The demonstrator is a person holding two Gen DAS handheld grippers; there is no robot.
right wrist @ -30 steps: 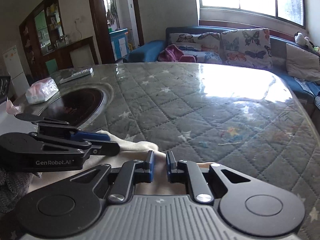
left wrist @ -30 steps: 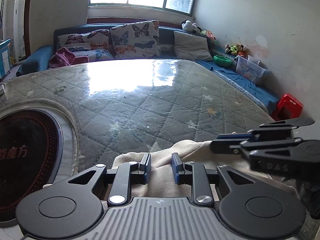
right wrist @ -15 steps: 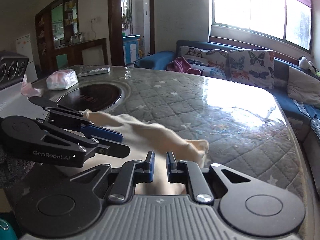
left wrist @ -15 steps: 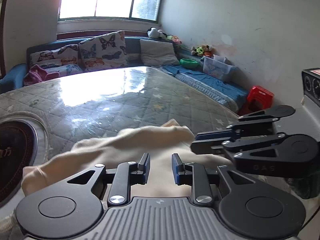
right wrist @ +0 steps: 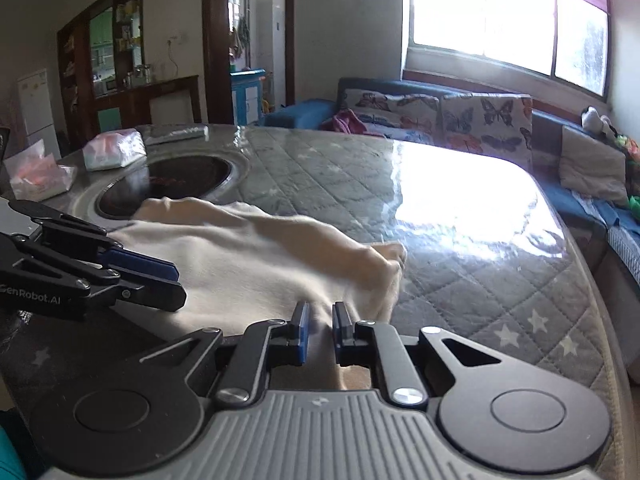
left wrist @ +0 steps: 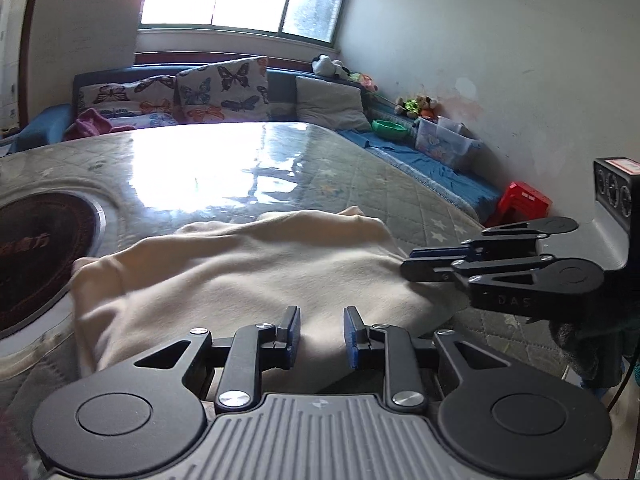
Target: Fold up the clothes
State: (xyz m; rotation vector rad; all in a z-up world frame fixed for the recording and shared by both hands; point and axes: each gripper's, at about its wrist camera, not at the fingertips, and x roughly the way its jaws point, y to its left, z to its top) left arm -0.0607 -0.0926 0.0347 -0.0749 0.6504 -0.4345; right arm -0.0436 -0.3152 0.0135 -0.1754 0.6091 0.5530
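Since a moment ago the cream garment (left wrist: 256, 276) has been dragged further out across the quilted table (left wrist: 360, 168), so more cloth now lies spread toward the dark round hotplate (left wrist: 36, 256) set into the table. Its far edge reaches just beside the hotplate's rim, and a bunched corner points toward the sunlit middle of the table.

The left tongs (left wrist: 322, 332) sit at the near edge of the garment with a modest gap between the blue-padded tips; cloth lies under and between them, but I cannot tell whether they actually have hold of it. The right tongs (right wrist: 320, 332) stand narrower, tips close together with a strip of the garment (right wrist: 248, 264) running up between them, seemingly pinched. In the left view the right tongs (left wrist: 416, 266) show side-on, on the side of the garment away from the hotplate, tips against the cloth.

Two plastic-wrapped packets (right wrist: 114, 148) lie beyond the hotplate (right wrist: 176, 180). Butterfly cushions (left wrist: 222, 88) line the sofa behind the table.
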